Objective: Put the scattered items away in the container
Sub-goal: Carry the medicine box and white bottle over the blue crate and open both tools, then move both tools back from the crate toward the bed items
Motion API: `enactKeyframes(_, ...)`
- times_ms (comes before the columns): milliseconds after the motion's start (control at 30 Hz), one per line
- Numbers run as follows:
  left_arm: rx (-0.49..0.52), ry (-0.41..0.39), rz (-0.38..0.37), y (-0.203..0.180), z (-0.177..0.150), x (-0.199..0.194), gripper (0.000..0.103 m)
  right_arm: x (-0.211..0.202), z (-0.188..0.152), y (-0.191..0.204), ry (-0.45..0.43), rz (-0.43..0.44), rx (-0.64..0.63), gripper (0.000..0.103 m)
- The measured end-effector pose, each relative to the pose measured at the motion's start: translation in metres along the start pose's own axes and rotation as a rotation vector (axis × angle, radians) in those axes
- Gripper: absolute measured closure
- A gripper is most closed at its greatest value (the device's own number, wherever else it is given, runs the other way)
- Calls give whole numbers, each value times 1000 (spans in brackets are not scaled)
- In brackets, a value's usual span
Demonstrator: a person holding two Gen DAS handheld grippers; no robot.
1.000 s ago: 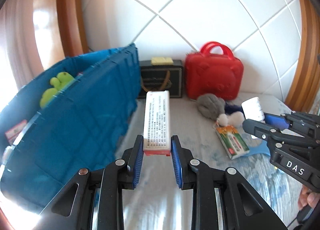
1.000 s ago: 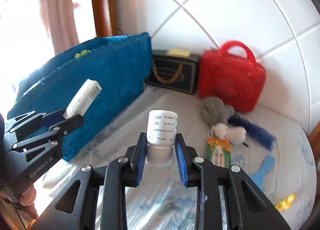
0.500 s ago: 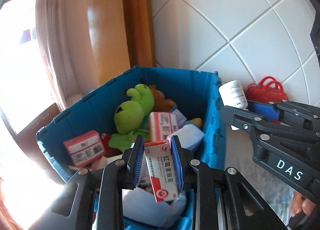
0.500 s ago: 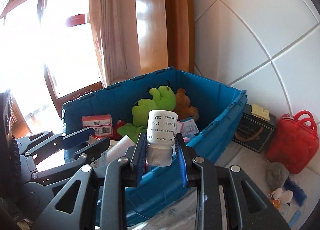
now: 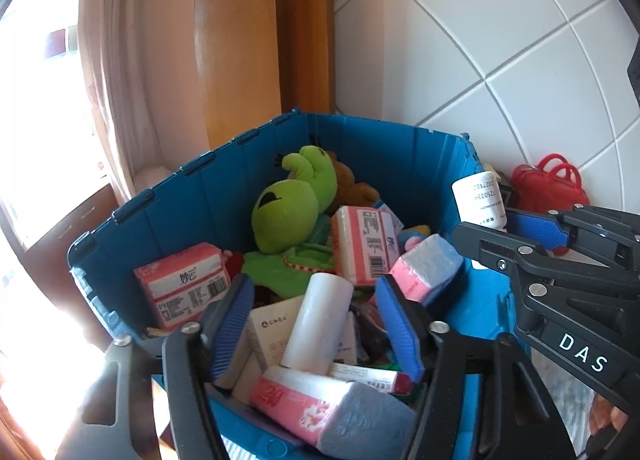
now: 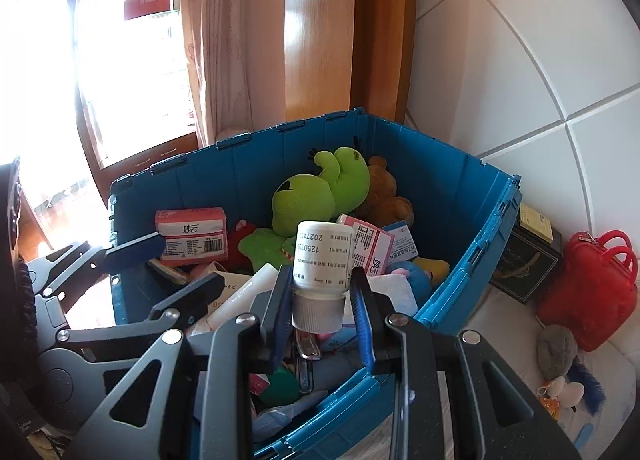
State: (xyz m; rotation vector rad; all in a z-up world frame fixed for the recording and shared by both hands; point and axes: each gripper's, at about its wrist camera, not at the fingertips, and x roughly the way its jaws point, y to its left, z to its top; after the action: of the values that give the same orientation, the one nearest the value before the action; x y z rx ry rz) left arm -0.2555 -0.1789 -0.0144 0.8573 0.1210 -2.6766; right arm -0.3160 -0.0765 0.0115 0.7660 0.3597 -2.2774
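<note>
The blue crate (image 5: 360,148) (image 6: 440,180) is piled with tissue packs, boxes and plush toys. My left gripper (image 5: 314,284) (image 6: 172,268) hangs over the crate's near end. Its jaws are opening and nothing is pressed between the pads. A slim white box with a red end (image 5: 368,376) lies loose in the pile just below them, beside a white roll (image 5: 316,320). My right gripper (image 6: 322,280) (image 5: 486,222) is shut on a white pill bottle (image 6: 322,256) (image 5: 478,196), cap toward me. It holds the bottle above the crate's near right rim.
A green plush frog (image 6: 320,192) and a brown bear (image 6: 384,196) fill the crate's far end. On the bed to the right of the crate are a dark box (image 6: 524,260), a red toy case (image 6: 592,292) and a grey plush (image 6: 556,348). A curtain, a wooden frame and a tiled wall rise behind the crate.
Both grippers swung left from the bed to above the crate. The left jaws spread and let go of the slim box, which now lies in the pile. The right still grips the bottle.
</note>
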Motion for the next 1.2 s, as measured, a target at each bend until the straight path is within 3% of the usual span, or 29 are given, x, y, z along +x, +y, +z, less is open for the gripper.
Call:
enactKeyframes(167,-7,-6,-4,4,-5,-7,27,-1,-3,2,12,-23,6,75)
enactKeyframes(233,-16,-7,-4,6,-7,-9,22,-3,-6,1,13,-34,13,67)
enactKeyframes(300,-18,-8,-7,6,-9,-11,22,-9,-9,-2,6,-51,24,48)
enactKeyframes(467,-28,-11,-34,-2,-13,-18,19,-29,-22,-15,-20,-94,48,42)
enactKeyframes(600,-23,-4,-60,-18,-15,-23,18,-51,-36,-36,-46,-136,97,5)
enactKeyframes(733,-17,-26,-87,-38,-14,-32,18,-81,-53,-65,-86,-185,162,5)
enactKeyframes(933,8,-88,-149,-82,-9,-56,9,-129,-96,-120,-119,-285,283,0)
enactKeyframes(1000,31,-114,-189,-106,-9,-65,0,-144,-117,-141,-121,-322,325,0)
enactKeyframes(1100,89,-140,-241,-151,-13,-74,0,-166,-153,-176,-112,-371,393,0)
enactKeyframes(1200,145,-105,-284,-207,-23,-71,0,-189,-191,-219,-90,-424,460,0)
